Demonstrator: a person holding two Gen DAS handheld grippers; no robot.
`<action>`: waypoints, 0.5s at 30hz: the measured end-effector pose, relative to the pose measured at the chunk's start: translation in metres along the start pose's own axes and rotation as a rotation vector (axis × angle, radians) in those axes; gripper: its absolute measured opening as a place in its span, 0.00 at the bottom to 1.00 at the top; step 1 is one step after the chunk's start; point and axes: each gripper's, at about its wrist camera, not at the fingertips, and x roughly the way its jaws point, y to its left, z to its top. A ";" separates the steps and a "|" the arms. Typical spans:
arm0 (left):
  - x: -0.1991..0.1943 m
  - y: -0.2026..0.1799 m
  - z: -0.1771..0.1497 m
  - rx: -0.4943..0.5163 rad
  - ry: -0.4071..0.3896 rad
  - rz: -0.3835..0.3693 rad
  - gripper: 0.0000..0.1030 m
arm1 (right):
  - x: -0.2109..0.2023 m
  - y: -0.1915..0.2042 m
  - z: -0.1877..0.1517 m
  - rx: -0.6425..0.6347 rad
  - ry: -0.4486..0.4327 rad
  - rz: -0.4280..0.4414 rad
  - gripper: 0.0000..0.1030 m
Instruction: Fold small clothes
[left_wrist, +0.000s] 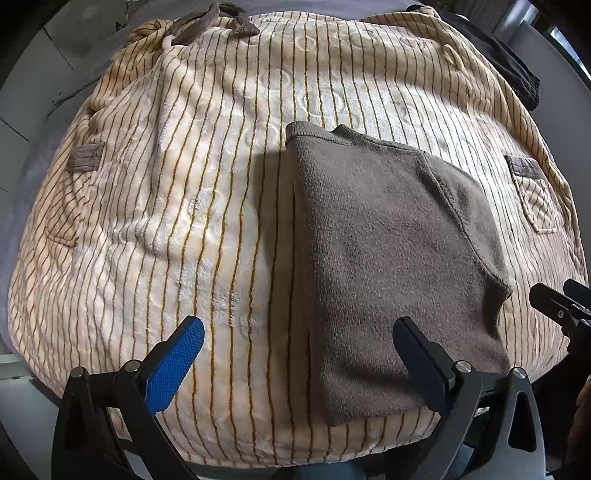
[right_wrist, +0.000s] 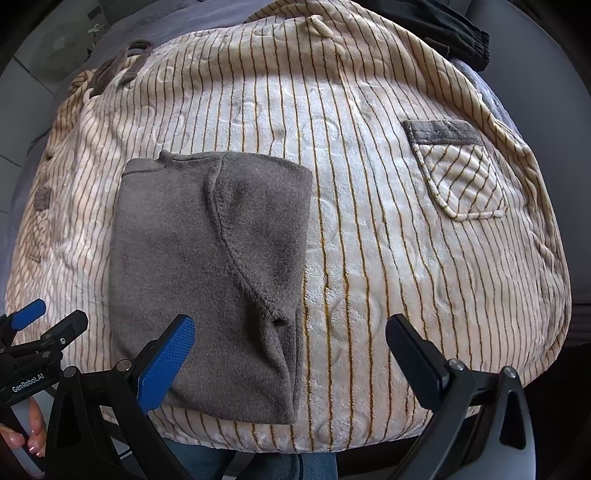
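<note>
Nearest the cameras, both grippers hover with jaws spread wide and nothing between them: the left gripper (left_wrist: 297, 347) above the near edge of the cloth, the right gripper (right_wrist: 291, 345) just beside it at 3 o'clock. A hand (right_wrist: 22, 439) grips the left tool's handle at 8 o'clock in the right view.

Just past the fingers lies the grey garment (right_wrist: 210, 266), folded into a rough rectangle and resting flat on the striped robe (left_wrist: 184, 206). A curved seam (right_wrist: 225, 236) runs across its top layer, and a small pucker sits near its near edge.

This looks like a pause between folds: the grey garment seems folded already, and the robe beneath lies spread out, unfolded. The next move probably calls for either lifting the grey piece aside or pinching its near corners for one more fold.

Farther off, a pocket (right_wrist: 458, 173) sits at 2 o'clock, and a black garment (right_wrist: 454, 33) lies at the far edge, around 1 o'clock.
</note>
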 end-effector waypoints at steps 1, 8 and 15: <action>0.000 0.000 0.000 0.001 0.000 0.000 0.99 | 0.000 0.000 0.000 0.002 0.000 0.000 1.00; 0.001 0.001 0.001 -0.004 0.003 -0.003 0.99 | 0.002 0.001 -0.001 0.003 0.004 -0.001 1.00; 0.001 0.004 0.003 -0.007 0.005 -0.005 0.99 | 0.004 0.003 0.002 -0.004 0.009 -0.005 1.00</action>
